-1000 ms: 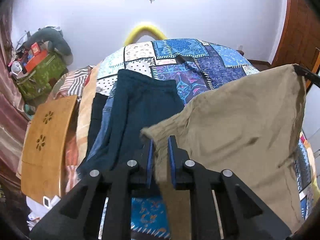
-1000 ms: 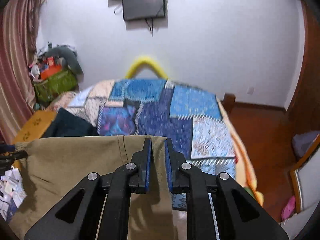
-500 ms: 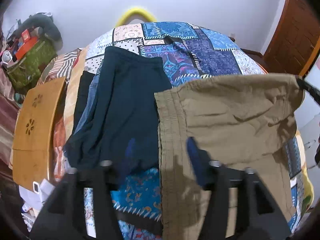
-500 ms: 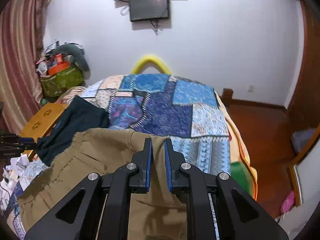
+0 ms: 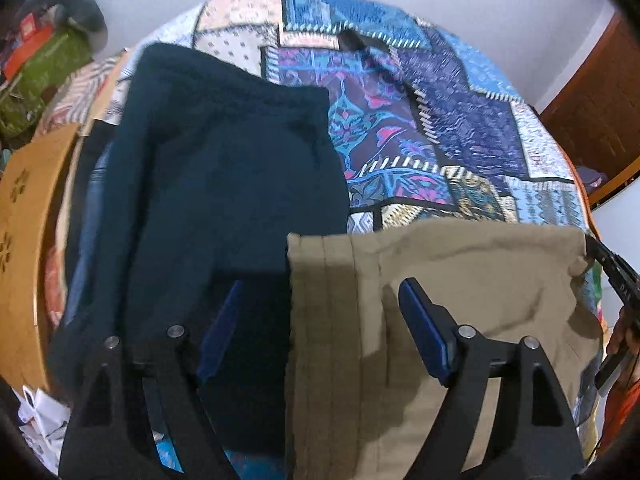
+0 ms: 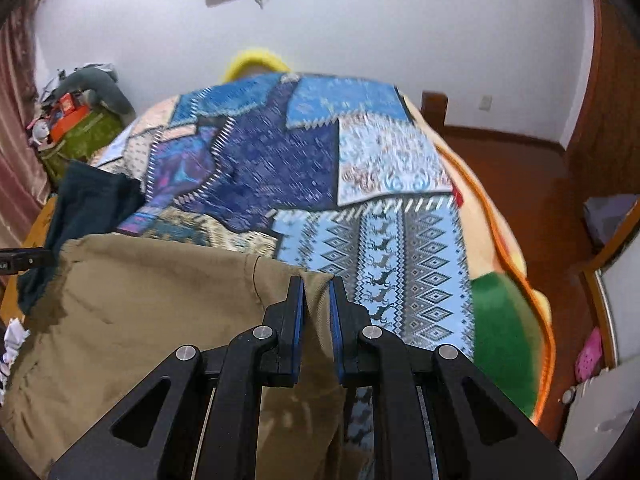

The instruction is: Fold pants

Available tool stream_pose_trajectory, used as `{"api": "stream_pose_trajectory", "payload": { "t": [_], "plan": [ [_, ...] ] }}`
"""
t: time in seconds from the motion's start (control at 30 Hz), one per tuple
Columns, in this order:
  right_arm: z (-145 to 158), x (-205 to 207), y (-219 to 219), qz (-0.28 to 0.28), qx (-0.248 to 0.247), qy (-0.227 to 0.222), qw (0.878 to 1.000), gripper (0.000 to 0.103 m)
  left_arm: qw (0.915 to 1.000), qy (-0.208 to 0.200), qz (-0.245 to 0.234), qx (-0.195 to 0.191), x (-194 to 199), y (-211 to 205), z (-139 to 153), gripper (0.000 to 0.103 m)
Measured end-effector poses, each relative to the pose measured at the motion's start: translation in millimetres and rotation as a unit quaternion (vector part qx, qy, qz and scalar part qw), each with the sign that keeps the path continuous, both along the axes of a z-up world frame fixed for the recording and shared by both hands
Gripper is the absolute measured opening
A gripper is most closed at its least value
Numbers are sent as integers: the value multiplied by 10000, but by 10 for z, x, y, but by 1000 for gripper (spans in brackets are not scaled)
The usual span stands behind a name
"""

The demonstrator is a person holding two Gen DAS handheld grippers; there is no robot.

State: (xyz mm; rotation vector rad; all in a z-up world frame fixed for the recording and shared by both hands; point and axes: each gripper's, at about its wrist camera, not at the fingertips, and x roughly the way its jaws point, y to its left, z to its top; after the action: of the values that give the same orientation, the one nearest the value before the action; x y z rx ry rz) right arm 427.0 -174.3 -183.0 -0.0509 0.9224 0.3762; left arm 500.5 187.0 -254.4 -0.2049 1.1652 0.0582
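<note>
Khaki pants (image 5: pixel 460 280) lie spread on the patchwork quilt (image 5: pixel 440 120) near the bed's front edge. My left gripper (image 5: pixel 320 312) hovers over their left corner. Its jaws are opening wide, and the blue pads (image 5: pixel 420 320) touch no cloth. My right gripper (image 6: pixel 316 300) is shut on the right top corner of the khaki pants (image 6: pixel 140 312); it also shows at the right edge of the left wrist view as a black gripper (image 5: pixel 612 276). The left gripper's tip (image 6: pixel 20 260) shows at the left edge of the right wrist view.
A dark teal garment (image 5: pixel 224 168) lies on a small stack left of the khaki pants, seen again as dark cloth (image 6: pixel 92 200). A wooden stool (image 5: pixel 24 240) and papers (image 5: pixel 40 412) lie off the bed's left side. The wooden floor (image 6: pixel 520 184) lies to the right.
The left gripper let go of the pants' corner and its jaws spread. Both grippers came down, and the pants went from hanging stretched to lying on the quilt.
</note>
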Motion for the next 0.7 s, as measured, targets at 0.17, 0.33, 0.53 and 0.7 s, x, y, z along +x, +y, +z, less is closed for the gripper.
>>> {"api": "stream_pose_trajectory", "payload": {
  "t": [0.17, 0.33, 0.53, 0.7],
  "plan": [
    [-200, 70, 31, 19, -39, 111, 9999, 11, 9992, 221, -164, -289, 207, -11, -220, 80],
    [-203, 40, 50, 98, -102, 86, 9999, 11, 9993, -24, -300, -199, 158, -122, -217, 53],
    [96, -77, 45, 97, -17, -257, 9996, 11, 9969, -514, -442, 387, -89, -203, 205, 43],
    [583, -238, 25, 60, 127, -772, 9969, 10, 9901, -1109, -574, 639, -463, -238, 830, 42]
  ]
}}
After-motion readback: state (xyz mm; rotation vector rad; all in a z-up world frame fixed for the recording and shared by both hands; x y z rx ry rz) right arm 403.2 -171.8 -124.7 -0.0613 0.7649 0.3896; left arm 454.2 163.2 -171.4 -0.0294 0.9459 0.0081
